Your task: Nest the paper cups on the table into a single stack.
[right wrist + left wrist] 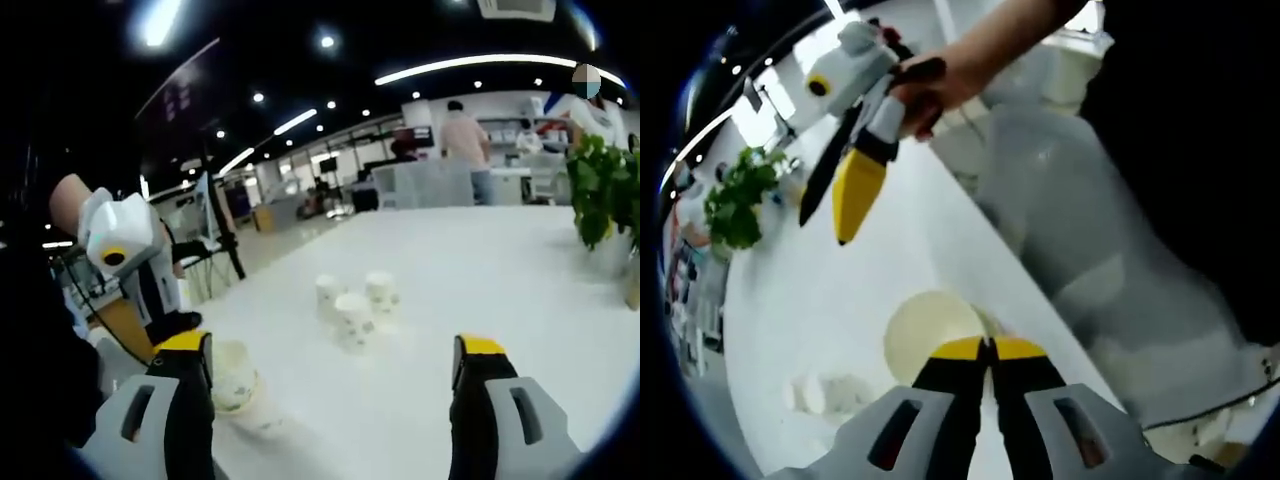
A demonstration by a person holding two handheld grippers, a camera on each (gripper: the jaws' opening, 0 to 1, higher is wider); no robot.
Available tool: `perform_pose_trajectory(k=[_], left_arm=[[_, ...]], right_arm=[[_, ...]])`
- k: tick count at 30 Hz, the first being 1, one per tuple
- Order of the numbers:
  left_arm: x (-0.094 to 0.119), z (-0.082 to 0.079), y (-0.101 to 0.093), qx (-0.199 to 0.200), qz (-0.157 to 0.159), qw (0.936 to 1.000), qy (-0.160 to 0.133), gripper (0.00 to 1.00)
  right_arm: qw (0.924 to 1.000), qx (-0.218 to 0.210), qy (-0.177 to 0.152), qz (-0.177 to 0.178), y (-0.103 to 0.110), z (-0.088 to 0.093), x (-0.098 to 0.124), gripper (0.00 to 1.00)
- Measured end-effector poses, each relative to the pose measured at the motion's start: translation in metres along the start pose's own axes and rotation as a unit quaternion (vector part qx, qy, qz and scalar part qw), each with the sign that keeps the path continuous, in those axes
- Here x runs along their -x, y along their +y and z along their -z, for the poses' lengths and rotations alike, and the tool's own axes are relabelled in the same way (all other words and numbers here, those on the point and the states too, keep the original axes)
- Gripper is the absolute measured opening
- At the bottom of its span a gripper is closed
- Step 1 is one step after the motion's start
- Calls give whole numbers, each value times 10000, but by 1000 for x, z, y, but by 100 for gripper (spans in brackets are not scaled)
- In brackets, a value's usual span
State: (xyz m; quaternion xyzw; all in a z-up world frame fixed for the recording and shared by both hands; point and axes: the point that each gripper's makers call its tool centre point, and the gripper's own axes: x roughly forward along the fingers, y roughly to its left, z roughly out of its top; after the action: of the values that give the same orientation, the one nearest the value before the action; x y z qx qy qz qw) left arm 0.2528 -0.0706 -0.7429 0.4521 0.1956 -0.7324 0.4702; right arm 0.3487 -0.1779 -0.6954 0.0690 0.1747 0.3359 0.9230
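Left tongs (989,350) rise with yellow tips pressed together, gripping nothing, above a pale paper cup (930,335) on the white worktop (820,310); the right tongs (845,200) hang beyond, held by a hand (940,85); a plant (740,200) stands far off. Right gripper view: right tongs (330,350) spread wide; three patterned cups (355,300) cluster mid-worktop, another cup (232,378) just beside the near jaw; the left tongs (150,290) enter from the left.

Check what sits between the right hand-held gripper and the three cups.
Only bare white table, in the right gripper view, between the right hand-held gripper and three cups.
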Motion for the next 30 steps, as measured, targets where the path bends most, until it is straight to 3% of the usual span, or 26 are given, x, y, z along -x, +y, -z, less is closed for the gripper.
perform_pose_trajectory(k=[11,27,30], left_arm=[[-9,2,-2,174,112,9997,105,3],[-18,8,-6,536,203,9982,157,22],[-18,8,-6,613,190,9978,136,22]], right_arm=[[10000,-84,13,14,-5,6,1,97],[9998,-220,19,26,-8,14,2,97],[9997,-244,18,38,-8,14,3,97]])
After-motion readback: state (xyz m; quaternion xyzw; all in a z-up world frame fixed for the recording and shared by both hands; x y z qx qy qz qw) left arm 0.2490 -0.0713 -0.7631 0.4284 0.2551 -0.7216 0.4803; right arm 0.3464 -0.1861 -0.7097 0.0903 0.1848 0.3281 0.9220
